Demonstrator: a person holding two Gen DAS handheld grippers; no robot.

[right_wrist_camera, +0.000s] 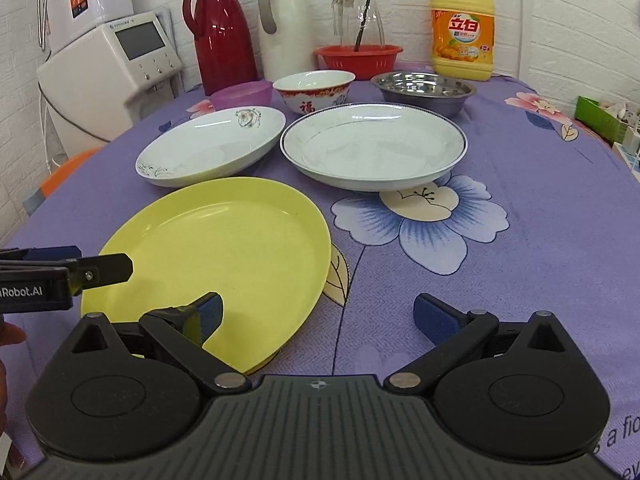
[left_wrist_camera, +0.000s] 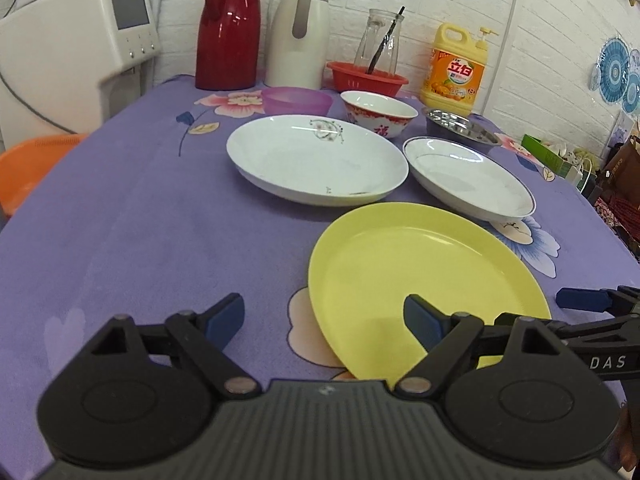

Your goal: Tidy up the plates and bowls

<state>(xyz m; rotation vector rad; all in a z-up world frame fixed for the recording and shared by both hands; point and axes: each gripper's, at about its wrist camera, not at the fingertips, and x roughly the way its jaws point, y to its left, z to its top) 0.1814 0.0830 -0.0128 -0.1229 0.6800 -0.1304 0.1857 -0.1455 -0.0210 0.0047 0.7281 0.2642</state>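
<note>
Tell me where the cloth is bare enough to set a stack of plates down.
Widest bare cloth: left of the flowered white plate and yellow plate, in the left wrist view. A second patch: right of the blue-rimmed plate, in front of the steel bowl. Crowded: the back row, from purple bowl to detergent bottle.

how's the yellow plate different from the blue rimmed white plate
The yellow plate is plain, flatter and nearest both tools. The blue rimmed white plate is deeper, glossy and sits farther back, in front of the steel bowl. Both are round, empty and upright.
</note>
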